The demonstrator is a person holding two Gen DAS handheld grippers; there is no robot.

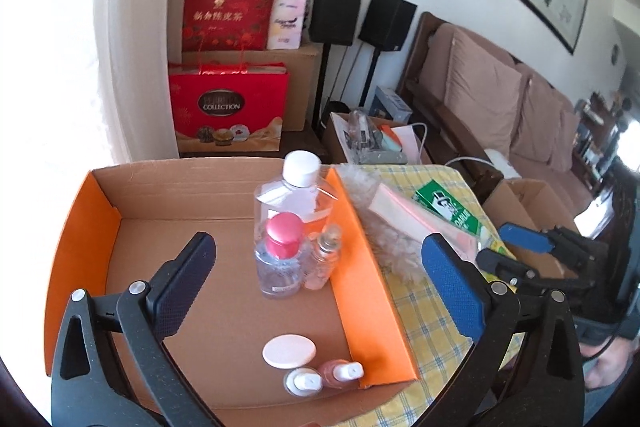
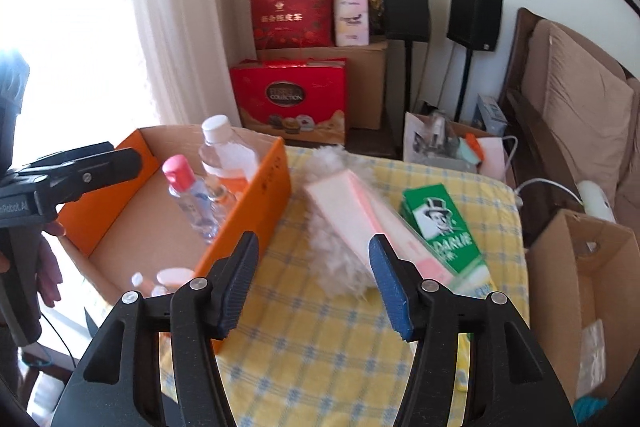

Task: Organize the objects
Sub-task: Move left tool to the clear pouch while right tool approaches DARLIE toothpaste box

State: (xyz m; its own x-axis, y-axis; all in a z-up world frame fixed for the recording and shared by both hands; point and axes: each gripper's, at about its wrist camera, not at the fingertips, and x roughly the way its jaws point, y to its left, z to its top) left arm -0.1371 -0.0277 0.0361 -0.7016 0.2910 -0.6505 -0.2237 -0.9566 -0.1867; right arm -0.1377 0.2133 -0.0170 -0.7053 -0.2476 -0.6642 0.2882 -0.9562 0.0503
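Note:
An orange cardboard box (image 1: 360,267) (image 2: 256,195) lies open on a yellow checked tablecloth (image 2: 320,347). Inside stand a large clear bottle with a white cap (image 1: 294,195), a pink-capped bottle (image 1: 280,255) and a small bottle (image 1: 326,259). A white oval pad (image 1: 289,349) and two small bottles (image 1: 320,377) lie near the front. My left gripper (image 1: 316,247) (image 2: 112,157) hangs wide open above the box, holding nothing. Right of the box lie a fluffy white thing (image 2: 336,259), a long pink carton (image 2: 360,219) and a green toothpaste carton (image 2: 444,227). My right gripper (image 2: 314,243) (image 1: 516,251) is open and empty above the cloth.
A brown cardboard box (image 2: 580,267) stands right of the table. Behind are a sofa (image 2: 580,107), a cluttered carton (image 2: 444,143), two black speakers on stands (image 2: 474,17) and red gift bags (image 2: 290,99). A curtain (image 2: 176,27) hangs at the left. A person's hand (image 2: 48,275) holds the left gripper.

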